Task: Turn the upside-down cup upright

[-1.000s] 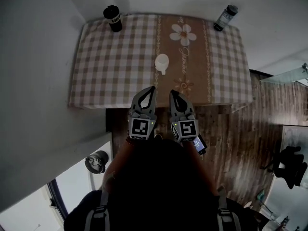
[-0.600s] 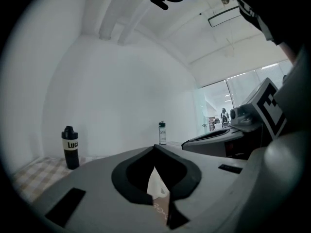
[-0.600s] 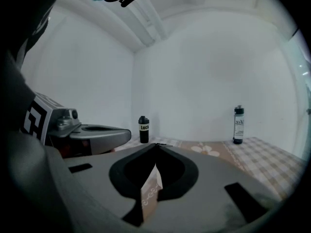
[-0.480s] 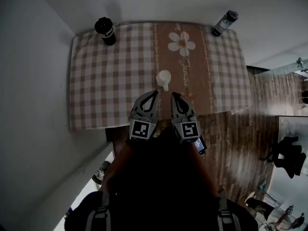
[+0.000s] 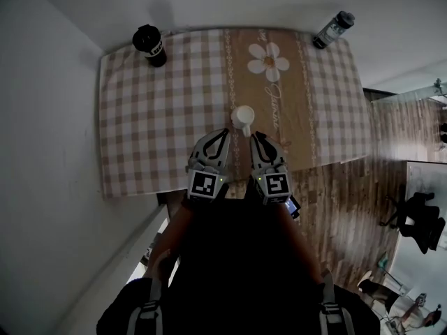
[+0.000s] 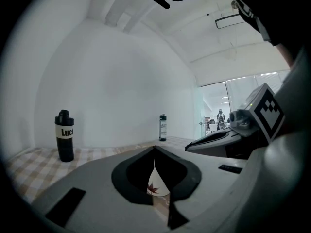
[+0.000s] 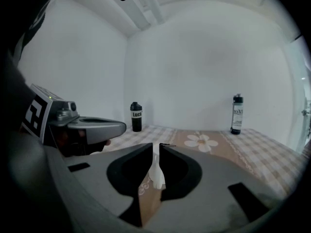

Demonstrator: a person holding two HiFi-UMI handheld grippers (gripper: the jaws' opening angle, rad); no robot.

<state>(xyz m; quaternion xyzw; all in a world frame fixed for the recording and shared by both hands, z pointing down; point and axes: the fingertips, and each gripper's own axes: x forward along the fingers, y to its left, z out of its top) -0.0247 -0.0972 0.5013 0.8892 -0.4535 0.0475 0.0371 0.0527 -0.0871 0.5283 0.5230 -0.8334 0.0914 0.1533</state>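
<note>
1. Against the head view of 1 second ago, both grippers have closed in on the cup (image 5: 242, 116). The wide gap to it then has shrunk to almost nothing.
2. The left gripper (image 5: 223, 131) has its jaws pressed together and empty, with the tips just below and left of the cup.
3. The right gripper (image 5: 253, 136) has just been opening its jaws to a narrow slit. Nothing lies between them (the cup's handle only shows through the slit, just beyond the tips).
4. The cup stands on the brown runner of the bench (image 5: 160, 117), nearer the lower edge than the upper.
5. Checked cloth lies open to the cup's left and right.
6. The black bottle (image 5: 149, 45) and the clear bottle (image 5: 333, 28) stand at the 2 upper corners, well apart from the cup.
7. A wall runs along the frame's left, and wooden floor (image 5: 349, 201) lies at the lower right.
</note>
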